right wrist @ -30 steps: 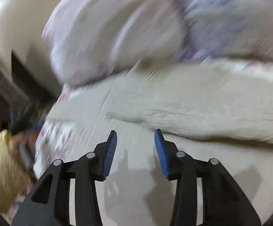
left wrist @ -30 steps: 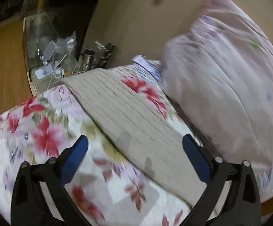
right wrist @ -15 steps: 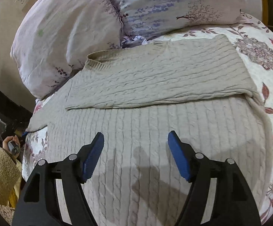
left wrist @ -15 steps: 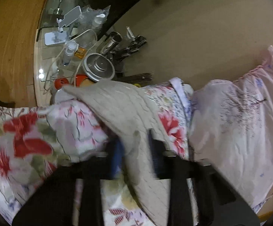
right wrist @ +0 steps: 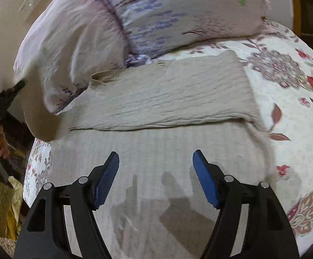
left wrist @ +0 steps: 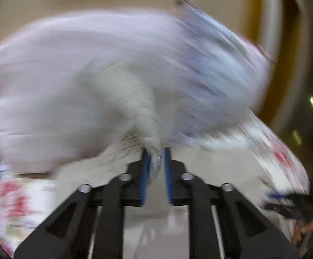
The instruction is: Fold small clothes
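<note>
Sweater [right wrist: 165, 99] sleeve, loose a second ago, is now being carried inward, pinched in left tool [left wrist: 155, 164]; right tool [right wrist: 155, 172] is hovering wide open, empty.

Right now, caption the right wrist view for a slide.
Open right gripper hovers over a half-folded beige sweater on a floral bedspread.

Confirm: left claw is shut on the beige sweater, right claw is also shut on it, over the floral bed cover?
Not quite. The right claw is open, its blue pads wide apart above the beige sweater and gripping nothing; the right wrist view shows this. The left claw is indeed shut on the knit, and the floral bed cover lies underneath.
</note>
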